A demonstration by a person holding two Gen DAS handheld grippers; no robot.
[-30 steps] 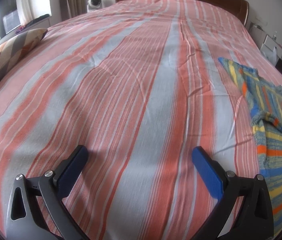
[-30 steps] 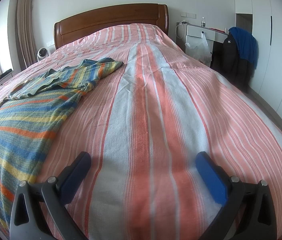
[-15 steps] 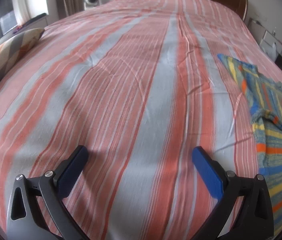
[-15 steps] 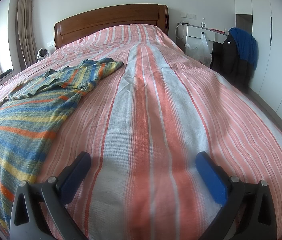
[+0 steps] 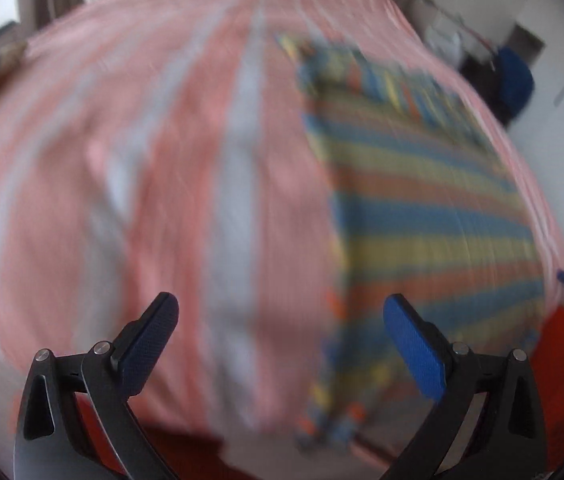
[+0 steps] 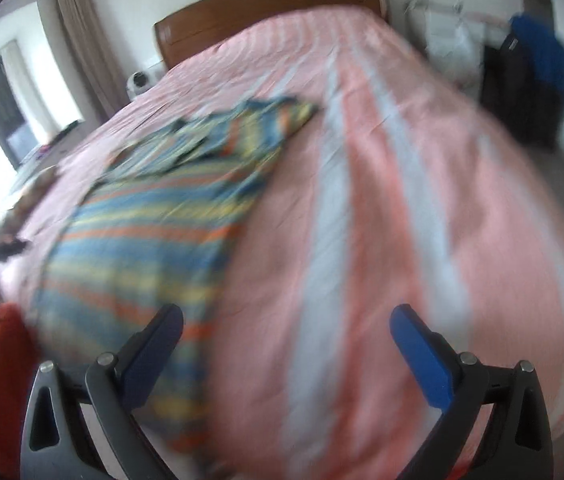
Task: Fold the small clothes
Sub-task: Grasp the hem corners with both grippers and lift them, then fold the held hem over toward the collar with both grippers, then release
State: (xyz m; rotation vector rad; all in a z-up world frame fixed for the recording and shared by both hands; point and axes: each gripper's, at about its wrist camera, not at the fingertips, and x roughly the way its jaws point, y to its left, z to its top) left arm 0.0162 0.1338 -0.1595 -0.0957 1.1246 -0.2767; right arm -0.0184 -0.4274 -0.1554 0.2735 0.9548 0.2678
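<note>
A small garment with blue, yellow and orange stripes lies spread flat on the bed, its near hem at the bed's front edge. It also shows in the right wrist view. My left gripper is open and empty, above the bed's front edge just left of the garment. My right gripper is open and empty, above the bed at the garment's right edge. Both views are blurred by motion.
The bed has a pink and grey striped cover and a wooden headboard. A white bedside unit and dark and blue clothing stand to the right. An orange object shows below the bed's front edge.
Both grippers have pulled back and swung toward the garment. It now fills more of each view, and the bed's front edge has come into sight. Both stay open.
</note>
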